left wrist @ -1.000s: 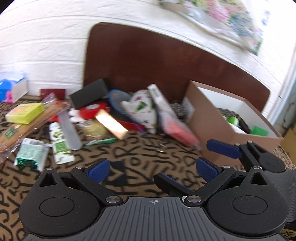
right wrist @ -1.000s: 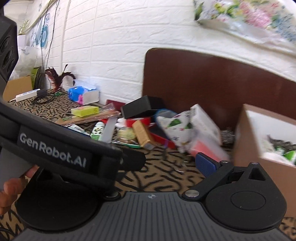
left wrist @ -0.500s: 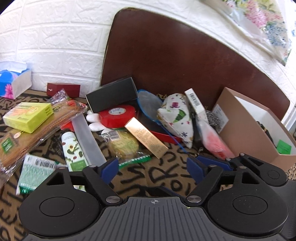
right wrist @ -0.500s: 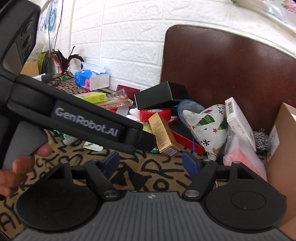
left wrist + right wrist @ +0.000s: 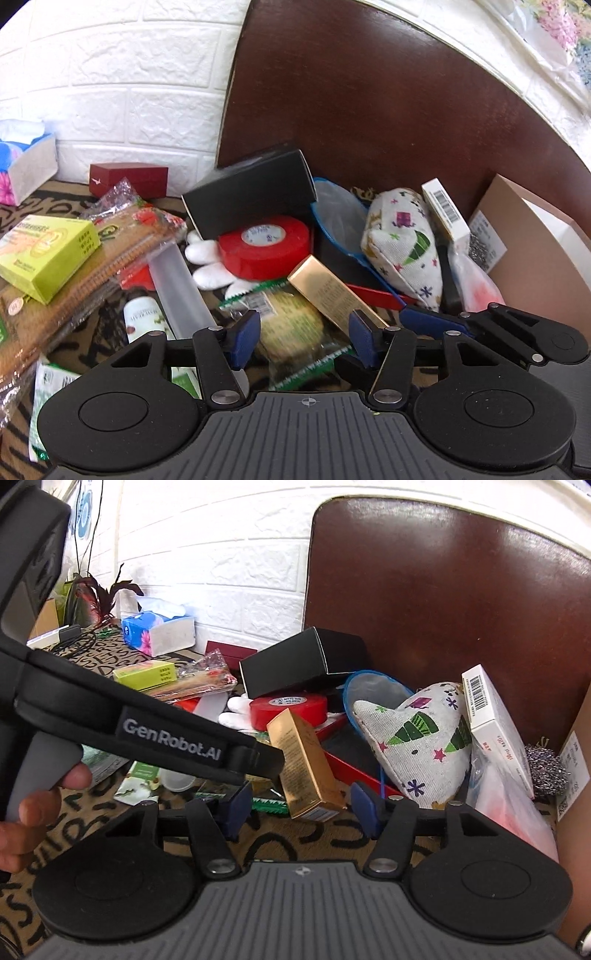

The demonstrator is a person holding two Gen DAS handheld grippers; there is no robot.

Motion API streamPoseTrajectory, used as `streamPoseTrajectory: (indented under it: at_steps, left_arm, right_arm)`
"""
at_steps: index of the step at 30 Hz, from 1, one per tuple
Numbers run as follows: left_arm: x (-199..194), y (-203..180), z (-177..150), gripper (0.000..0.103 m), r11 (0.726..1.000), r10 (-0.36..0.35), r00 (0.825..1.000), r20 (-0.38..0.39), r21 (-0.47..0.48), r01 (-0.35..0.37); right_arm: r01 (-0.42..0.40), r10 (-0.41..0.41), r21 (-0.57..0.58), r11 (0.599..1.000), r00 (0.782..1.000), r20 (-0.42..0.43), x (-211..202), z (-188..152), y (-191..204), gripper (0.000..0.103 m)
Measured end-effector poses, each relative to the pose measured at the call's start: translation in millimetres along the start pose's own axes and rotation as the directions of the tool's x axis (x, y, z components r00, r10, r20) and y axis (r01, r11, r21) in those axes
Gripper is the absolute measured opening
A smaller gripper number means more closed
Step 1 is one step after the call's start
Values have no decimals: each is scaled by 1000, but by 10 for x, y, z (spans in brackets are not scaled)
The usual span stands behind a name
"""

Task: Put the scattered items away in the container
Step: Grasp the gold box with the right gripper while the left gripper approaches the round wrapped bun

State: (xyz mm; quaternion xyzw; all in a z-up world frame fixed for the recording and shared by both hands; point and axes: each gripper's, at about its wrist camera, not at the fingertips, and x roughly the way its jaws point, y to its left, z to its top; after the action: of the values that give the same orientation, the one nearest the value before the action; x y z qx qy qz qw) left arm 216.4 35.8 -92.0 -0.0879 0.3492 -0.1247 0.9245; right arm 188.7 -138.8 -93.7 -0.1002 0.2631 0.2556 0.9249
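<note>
A heap of items lies on the patterned cloth. My left gripper is open, its jaws on either side of a wrapped yellow-green scouring pad. A gold box leans by its right finger. My right gripper is open with the gold box just in front of its jaws. A red tape roll, a black box, a printed fabric pouch and a white barcoded box lie behind. The cardboard container stands at the right.
A lime box, a long biscuit pack, a frosted tube and a small bottle lie left. A dark red case and a tissue box sit by the white wall. A brown chair back rises behind.
Both grippers have moved forward and down toward the heap. The left jaws now straddle the scouring pad; the right jaws have closed in on the gold box.
</note>
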Motion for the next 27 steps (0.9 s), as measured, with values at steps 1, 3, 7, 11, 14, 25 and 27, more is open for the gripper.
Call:
streamPoseTrajectory:
  at_steps: [1,3,7,11,14,25,27]
  left_arm:
    - [6,5,3,70,1000,8,1000,3,0,-8]
    - [38,12,-3,74,1000,13,1000,-2,4,-13]
    - [143,28,-19,80,1000,24,999,-25,5,-24]
    - [150,35,16,68,1000,7,1000,-28,3,-7]
    - [135,16,8,54,1000,15,999,-41,18,-14]
    - [-208,-133,-241,18,998,-63,995,-76,11,64]
    - [-263,-204,-345,21,998,-56,994,-91,14,58]
  right_arm:
    - [0,0,1,1000,1000,-2,22,-1,-7,64]
    - [-1,1,7,1000,1000,-8,70,-5,-26,63]
    - [1,1,46,999,1000,-31,152,-12,-75,58]
    - [27,-24,69,997,999,-40,133,-11,-118,46]
    - [25,-22,53,998,999,-42,80,-28,-114,42]
    - [-57,60,52,997,996,-61,-252,-167,52,40]
    - [-52,56,48,997,995,-79,-337,-246,122,40]
